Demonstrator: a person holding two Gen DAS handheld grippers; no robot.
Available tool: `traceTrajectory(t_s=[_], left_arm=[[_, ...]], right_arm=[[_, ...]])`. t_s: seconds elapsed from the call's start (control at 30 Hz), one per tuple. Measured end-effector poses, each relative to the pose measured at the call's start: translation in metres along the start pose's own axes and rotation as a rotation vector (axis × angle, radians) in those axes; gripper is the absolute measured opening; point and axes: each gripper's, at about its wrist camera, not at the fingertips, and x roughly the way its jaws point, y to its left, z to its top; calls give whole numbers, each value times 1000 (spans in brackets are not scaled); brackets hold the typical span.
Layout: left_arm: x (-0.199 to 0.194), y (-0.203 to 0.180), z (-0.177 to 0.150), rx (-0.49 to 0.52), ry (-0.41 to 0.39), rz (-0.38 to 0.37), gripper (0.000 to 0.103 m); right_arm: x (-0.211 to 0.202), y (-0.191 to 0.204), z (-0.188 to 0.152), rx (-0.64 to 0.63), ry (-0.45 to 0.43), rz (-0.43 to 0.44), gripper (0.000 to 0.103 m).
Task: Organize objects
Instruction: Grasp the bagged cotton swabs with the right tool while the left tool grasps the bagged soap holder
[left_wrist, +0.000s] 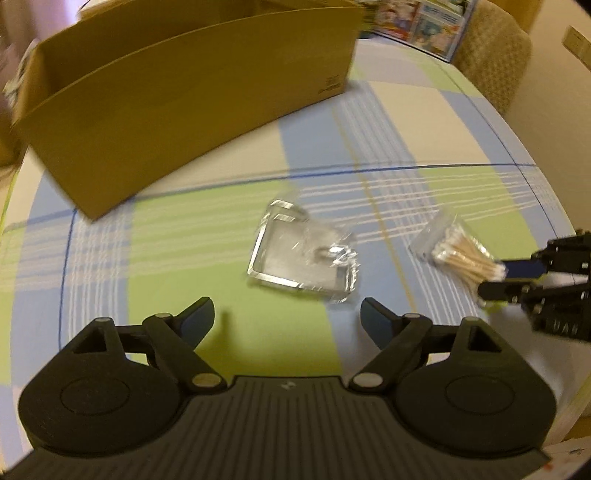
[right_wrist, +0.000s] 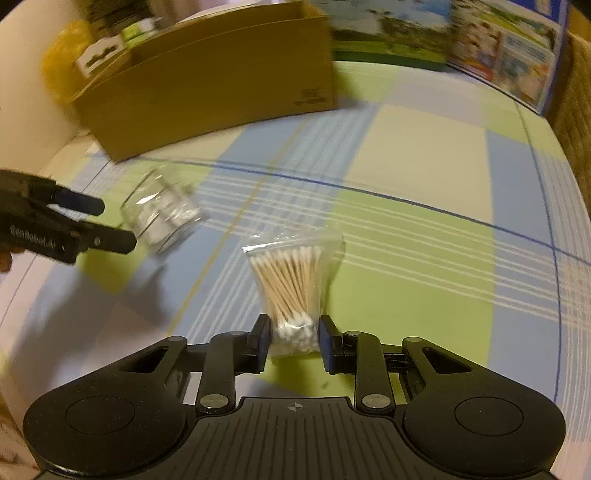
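Swab bag (right_wrist: 293, 291) lies on the tabletop (right_wrist: 406, 258), its near end between the right gripper's (right_wrist: 293, 341) half-closed jaws, contact unclear; left gripper (left_wrist: 286, 321) wide open, empty.

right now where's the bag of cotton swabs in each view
Left wrist view: the bag of cotton swabs lies at the right edge, its near end at the right hand-held gripper.
Right wrist view: bottom centre, its near end between the fingers, which sit close on it.
Shared landmark: the cardboard box stands behind it in both.
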Motion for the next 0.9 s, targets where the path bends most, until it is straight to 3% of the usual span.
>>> traceTrajectory(t_s=[0.13,0.27,0.4,0.63,0.9], left_arm=[[15,-8,8,55,-9,0,85],[28,-14,12,88,2,-4,85],[35,-17,17,96,0,-6,79],[39,-17,19,102,-4,0,68],[32,0,12,19,-8,56,68]], right_arm=[[-1,-8,2,82,14,11,31],[0,-12,4,109,13,-11,53],[2,-13,6,112,-3,-22,62],[21,-4,14,63,-13,-43,64],[36,10,24,-55,-26,-96,64]])
